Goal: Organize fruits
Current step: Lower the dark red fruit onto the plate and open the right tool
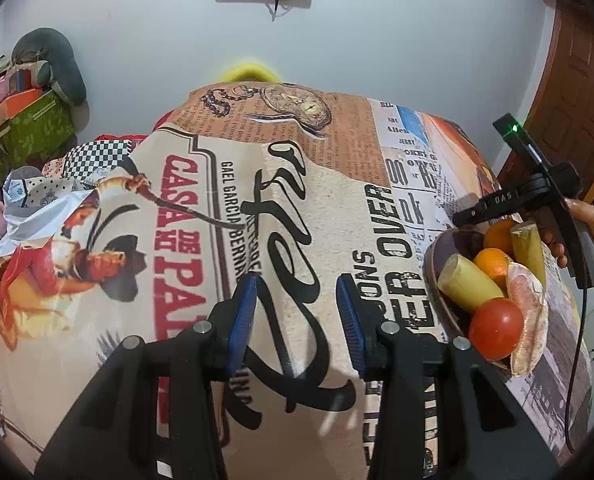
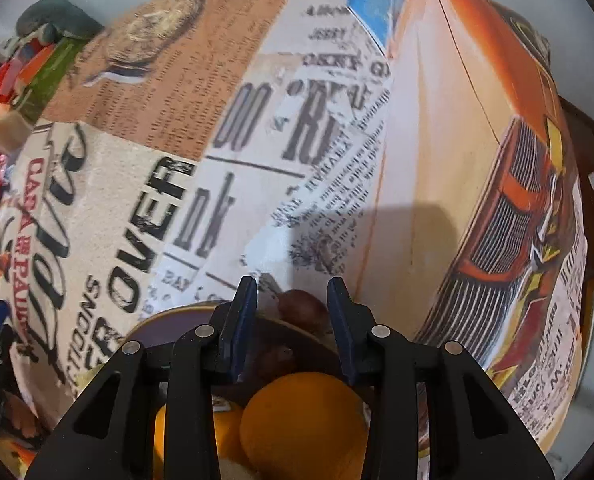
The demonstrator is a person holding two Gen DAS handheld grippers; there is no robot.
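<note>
Fruit bowl (image 1: 437, 256) sits right of the open, empty left gripper (image 1: 297, 320); the right gripper (image 2: 293, 328), jaws apart, hovers over its oranges (image 2: 303, 420).

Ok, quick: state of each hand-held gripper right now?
Left hand-held gripper: open, empty, over the tablecloth.
Right hand-held gripper: open, holding nothing, above the orange in the bowl.

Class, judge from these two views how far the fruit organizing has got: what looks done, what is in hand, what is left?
Done: nothing visibly; the oranges, tomato and other pieces all sit in the bowl. In hand: nothing; the right gripper hovers open above an orange, and the left gripper is open over the tablecloth. Left: seemingly all sorting.
</note>
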